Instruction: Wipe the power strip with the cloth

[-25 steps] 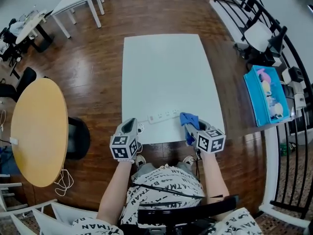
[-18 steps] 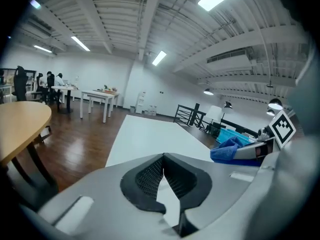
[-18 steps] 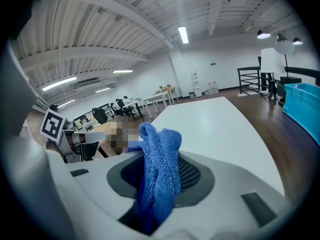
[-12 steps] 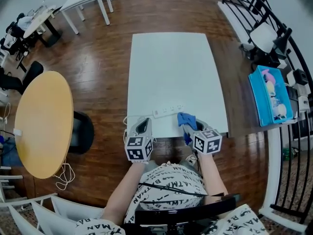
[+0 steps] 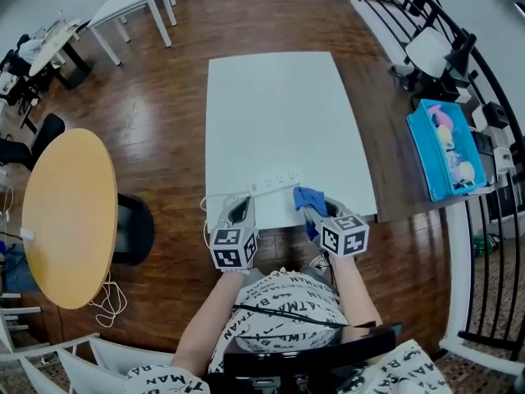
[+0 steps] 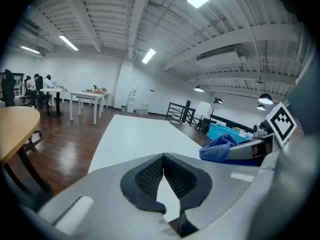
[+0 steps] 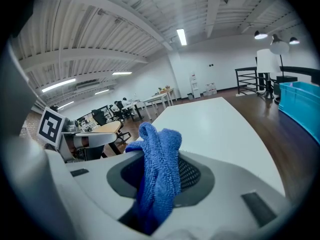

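The white rectangular plastic power strip (image 5: 275, 185) lies close to the near edge of the white rectangular surface (image 5: 279, 105), with its long axis running left to right. The right tool (image 5: 312, 213) is clamped on the blue microfibre cloth (image 5: 307, 196), which sits just beside the strip's right end, on its near side. The left tool (image 5: 243, 207) is closed on nothing, near the strip's left end. From the cloth, the strip extends to the far left, so a wipe would probably run leftward along it.

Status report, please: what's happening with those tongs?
Left tongs shut, empty. Right tongs shut on cloth. Power strip just ahead, not yet wiped. Nothing blocking.
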Available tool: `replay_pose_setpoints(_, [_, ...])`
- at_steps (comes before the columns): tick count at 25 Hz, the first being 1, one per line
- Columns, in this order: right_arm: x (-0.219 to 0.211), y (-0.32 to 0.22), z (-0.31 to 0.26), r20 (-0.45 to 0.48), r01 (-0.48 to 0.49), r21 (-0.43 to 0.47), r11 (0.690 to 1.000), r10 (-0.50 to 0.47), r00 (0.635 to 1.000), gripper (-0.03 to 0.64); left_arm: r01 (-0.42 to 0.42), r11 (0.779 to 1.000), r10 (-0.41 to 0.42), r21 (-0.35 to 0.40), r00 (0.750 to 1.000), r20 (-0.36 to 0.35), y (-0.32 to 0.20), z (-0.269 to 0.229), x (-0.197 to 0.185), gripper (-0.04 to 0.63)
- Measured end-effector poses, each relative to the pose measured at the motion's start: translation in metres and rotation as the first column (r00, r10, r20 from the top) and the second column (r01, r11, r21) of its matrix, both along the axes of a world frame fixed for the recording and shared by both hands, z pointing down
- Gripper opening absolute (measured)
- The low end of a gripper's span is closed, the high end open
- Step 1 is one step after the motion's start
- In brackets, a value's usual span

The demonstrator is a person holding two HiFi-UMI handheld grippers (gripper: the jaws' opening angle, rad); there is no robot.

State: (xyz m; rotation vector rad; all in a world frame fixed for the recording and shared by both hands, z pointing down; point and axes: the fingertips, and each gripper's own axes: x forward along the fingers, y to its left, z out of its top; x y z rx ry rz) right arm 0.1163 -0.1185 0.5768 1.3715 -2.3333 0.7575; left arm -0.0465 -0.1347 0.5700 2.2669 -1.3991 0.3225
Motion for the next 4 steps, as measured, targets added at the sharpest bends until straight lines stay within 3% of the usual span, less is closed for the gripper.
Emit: replay_pose_setpoints(4, [0.0059,0.0005,0.0008,0.004,-0.014,0.002,1.000,0.014,1.000,0.135,-0.014,1.000,0.014,-0.006,1.000,0.002,0.0002,0.0031,0.0058,0.000])
